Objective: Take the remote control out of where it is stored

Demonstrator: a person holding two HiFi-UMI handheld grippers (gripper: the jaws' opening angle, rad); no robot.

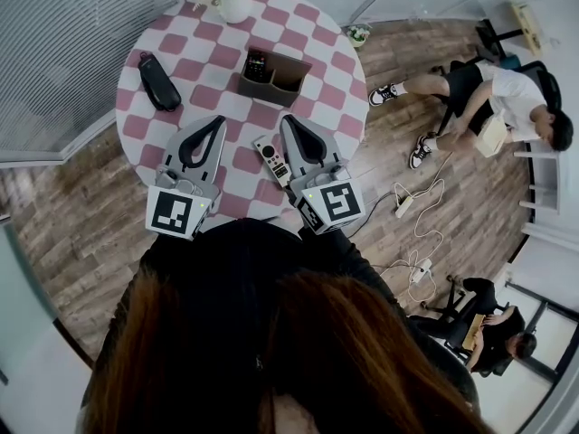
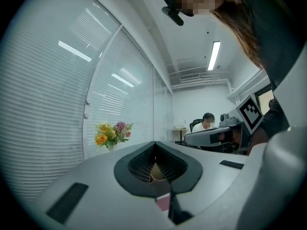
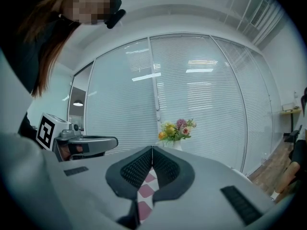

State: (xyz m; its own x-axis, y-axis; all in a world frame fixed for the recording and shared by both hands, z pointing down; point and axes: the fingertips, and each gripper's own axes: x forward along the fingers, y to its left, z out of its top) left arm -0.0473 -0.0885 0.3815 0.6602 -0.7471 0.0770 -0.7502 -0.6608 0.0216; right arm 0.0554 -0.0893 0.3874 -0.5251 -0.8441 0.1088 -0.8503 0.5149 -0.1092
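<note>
Jaws clenched and empty, the left gripper and right gripper point across the checkered tabletop, with a grey remote control lying flat between them, just beside the right jaws, and a black remote standing in the storage box just ahead of both tips.

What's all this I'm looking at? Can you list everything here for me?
table: one, round, pink-and-white checks, centre
vase: one, white, holding flowers, table's far edge
case: one, black, table's left side
box: one, brown, mid-table
dark remote: one, standing in the box's left compartment
light remote: one, flat on the table between the tools
power strip: at least one, white, on the floor at right
people: two, seated at right
left tool: one, grey, shut, empty
right tool: one, grey, shut, empty
</note>
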